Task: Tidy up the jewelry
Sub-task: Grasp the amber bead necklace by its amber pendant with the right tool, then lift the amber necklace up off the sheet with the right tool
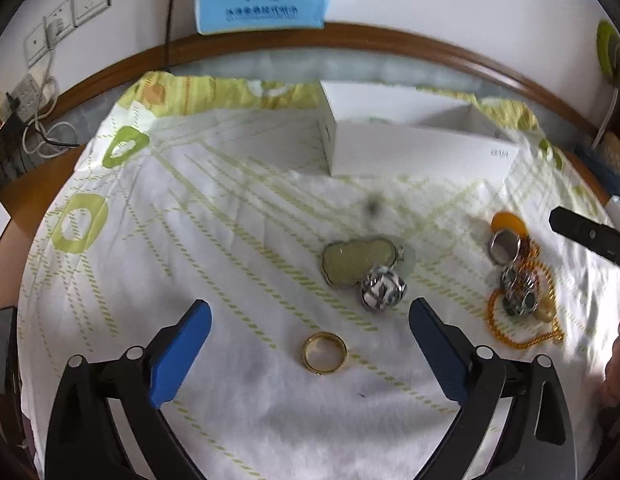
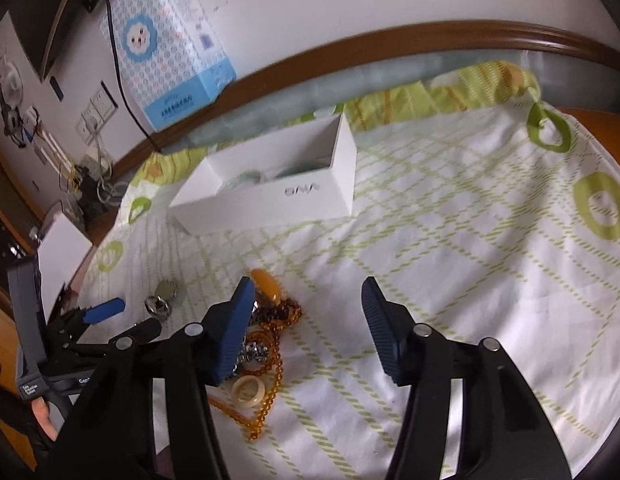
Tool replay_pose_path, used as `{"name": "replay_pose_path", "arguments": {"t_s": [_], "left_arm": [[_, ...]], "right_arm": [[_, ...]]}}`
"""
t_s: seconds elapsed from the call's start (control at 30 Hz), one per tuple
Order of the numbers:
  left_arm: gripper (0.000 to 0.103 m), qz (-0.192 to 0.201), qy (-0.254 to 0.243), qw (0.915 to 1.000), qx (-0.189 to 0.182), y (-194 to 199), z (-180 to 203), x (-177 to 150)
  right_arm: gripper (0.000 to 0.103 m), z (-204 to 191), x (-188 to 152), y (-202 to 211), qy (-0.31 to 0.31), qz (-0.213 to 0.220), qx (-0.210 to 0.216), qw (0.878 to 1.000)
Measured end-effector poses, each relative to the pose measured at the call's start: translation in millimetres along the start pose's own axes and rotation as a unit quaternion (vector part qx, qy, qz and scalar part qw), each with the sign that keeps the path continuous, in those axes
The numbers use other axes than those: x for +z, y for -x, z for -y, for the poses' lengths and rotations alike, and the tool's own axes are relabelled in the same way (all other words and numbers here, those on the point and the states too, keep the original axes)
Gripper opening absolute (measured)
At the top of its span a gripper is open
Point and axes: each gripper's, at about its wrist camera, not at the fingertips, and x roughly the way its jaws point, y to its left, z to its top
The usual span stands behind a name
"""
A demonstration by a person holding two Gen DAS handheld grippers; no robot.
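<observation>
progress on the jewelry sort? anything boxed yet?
Barely started. The white box holds something pale green, too blurred to identify. Both tools are open and empty: the left tool frames the gold ring; the right tool is beside the amber bead necklace pile. The pendant stays out.

A round wooden table (image 1: 34,184) with a raised brown rim carries a white cloth (image 1: 214,240) printed with green dashed lines and rings, spread over most of its top. On the cloth, toward the far edge, stands an open white cardboard box (image 1: 413,148). Nearer the middle lie a pale green gourd-shaped pendant in a metal frame (image 1: 355,260) and, touching it, a silver patterned bead (image 1: 383,292). A plain gold ring (image 1: 323,352) lies apart, toward the near edge. At the right lies a tangled heap of amber beads and metal rings (image 1: 521,292).
</observation>
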Motion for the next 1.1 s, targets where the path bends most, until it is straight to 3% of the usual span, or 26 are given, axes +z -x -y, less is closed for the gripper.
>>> {"name": "replay_pose_path", "arguments": {"t_s": [0.1, 0.33, 0.37, 0.4, 0.47, 0.7, 0.97, 1.1], "left_arm": [[0.1, -0.008, -0.003, 0.9999, 0.007, -4, 0, -1], [0.1, -0.005, -0.002, 0.9999, 0.01, -7, -2, -1], [0.1, -0.005, -0.002, 0.9999, 0.011, -7, -2, 0], [0.1, -0.005, -0.002, 0.9999, 0.011, -7, -2, 0], [0.1, -0.004, -0.002, 0.9999, 0.011, -6, -1, 0], [0.1, -0.004, -0.002, 0.9999, 0.011, -6, -2, 0], [0.1, -0.004, -0.002, 0.9999, 0.011, -6, -2, 0], [0.1, -0.004, -0.002, 0.9999, 0.011, -6, -2, -1]], "right_arm": [[0.042, -5, -3, -8, 0.009, -0.021, 0.007, 1.0], [0.039, -14, -5, -21, 0.026, -0.035, -0.004, 0.999], [0.031, -16, -5, -22, 0.026, -0.036, 0.0, 0.999], [0.016, -16, -5, -23, 0.023, -0.041, 0.015, 0.999], [0.01, -14, -6, -25, 0.003, -0.049, 0.059, 0.997], [0.009, -4, 4, 15, -0.031, 0.035, 0.107, 0.993], [0.009, 8, 14, 70, -0.048, 0.156, 0.166, 0.973], [0.009, 16, 16, 77, -0.058, 0.166, 0.172, 0.969]]}}
